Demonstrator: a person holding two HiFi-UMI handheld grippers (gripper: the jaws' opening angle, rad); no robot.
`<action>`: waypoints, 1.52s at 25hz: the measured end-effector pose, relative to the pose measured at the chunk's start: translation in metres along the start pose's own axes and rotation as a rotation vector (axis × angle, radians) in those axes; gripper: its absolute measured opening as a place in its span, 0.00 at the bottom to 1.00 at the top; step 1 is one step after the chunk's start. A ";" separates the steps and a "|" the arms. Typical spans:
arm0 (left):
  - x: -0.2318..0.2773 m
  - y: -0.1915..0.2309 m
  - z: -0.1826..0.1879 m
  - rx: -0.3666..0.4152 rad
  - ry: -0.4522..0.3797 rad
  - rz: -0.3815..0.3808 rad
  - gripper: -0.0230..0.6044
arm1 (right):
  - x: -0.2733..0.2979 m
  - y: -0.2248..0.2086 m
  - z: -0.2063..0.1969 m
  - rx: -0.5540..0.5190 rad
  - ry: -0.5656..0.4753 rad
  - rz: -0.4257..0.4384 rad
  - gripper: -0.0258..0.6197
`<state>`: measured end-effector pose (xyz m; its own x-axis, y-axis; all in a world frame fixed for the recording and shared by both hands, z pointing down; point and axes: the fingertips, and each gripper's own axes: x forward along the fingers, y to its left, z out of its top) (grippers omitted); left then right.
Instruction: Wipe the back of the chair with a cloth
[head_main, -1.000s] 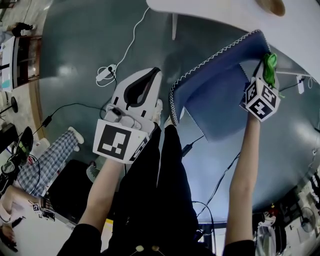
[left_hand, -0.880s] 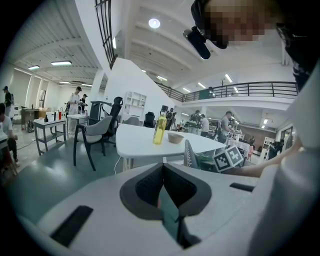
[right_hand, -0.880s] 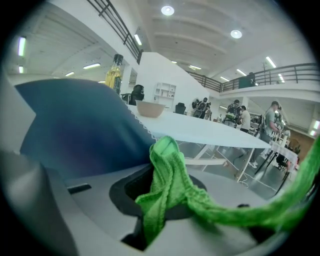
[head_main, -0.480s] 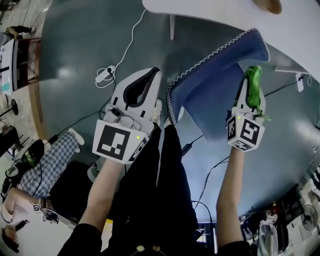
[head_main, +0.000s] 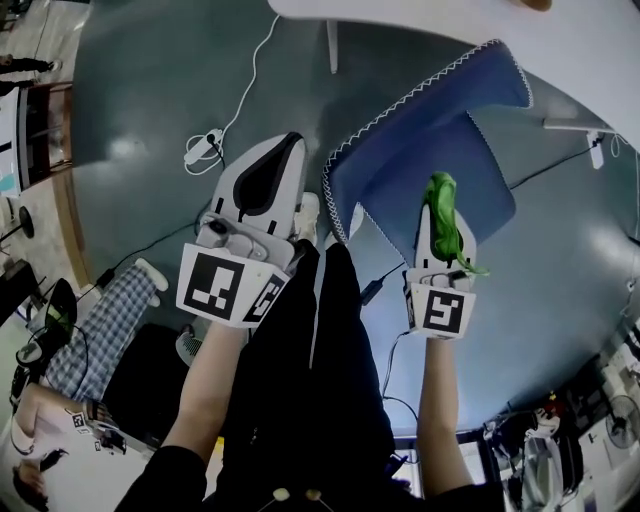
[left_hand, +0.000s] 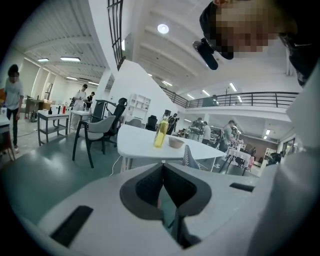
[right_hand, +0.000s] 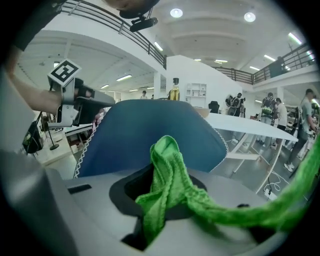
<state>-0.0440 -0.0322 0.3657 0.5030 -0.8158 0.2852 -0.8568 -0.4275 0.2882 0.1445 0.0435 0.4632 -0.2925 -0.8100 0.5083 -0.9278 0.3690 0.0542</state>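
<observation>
In the head view your right gripper (head_main: 437, 192) lies over the lower part of the blue chair back (head_main: 410, 130), its jaws clamped on a bunched green cloth (head_main: 443, 225). Whether the cloth is touching the chair back cannot be told from here. The likely trouble is that only a small wad stands past the jaws. A firm stroke could rub the hard gripper tips on the fabric instead of the cloth, or tug the cloth loose. Your right forearm (head_main: 440, 420) reaches straight out toward the chair back with the marker cube (head_main: 440, 310) facing up. Your left gripper (head_main: 288, 148) is held out just left of the chair back, apart from it. In the left gripper view its jaws are pressed together with nothing between them, aimed at a white surface (left_hand: 145, 145) carrying a yellow bottle (left_hand: 160, 133). In the right gripper view the cloth rises from the closed jaws right in front of the chair back, and a long loose tail trails off to the right. That tail could snag on the chair back's stitched edge and pull free.
</observation>
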 end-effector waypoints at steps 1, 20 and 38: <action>-0.001 0.003 -0.003 -0.014 0.003 0.009 0.04 | 0.000 0.005 -0.004 -0.001 0.002 0.012 0.11; -0.011 0.013 -0.014 -0.083 0.005 0.070 0.04 | -0.038 0.107 -0.083 0.064 0.228 0.232 0.11; -0.023 0.016 -0.014 -0.095 -0.011 0.102 0.04 | -0.027 0.139 -0.053 -0.098 0.174 0.331 0.11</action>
<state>-0.0673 -0.0149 0.3767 0.4123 -0.8577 0.3072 -0.8886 -0.3042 0.3434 0.0357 0.1412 0.5029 -0.5213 -0.5535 0.6496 -0.7609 0.6461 -0.0600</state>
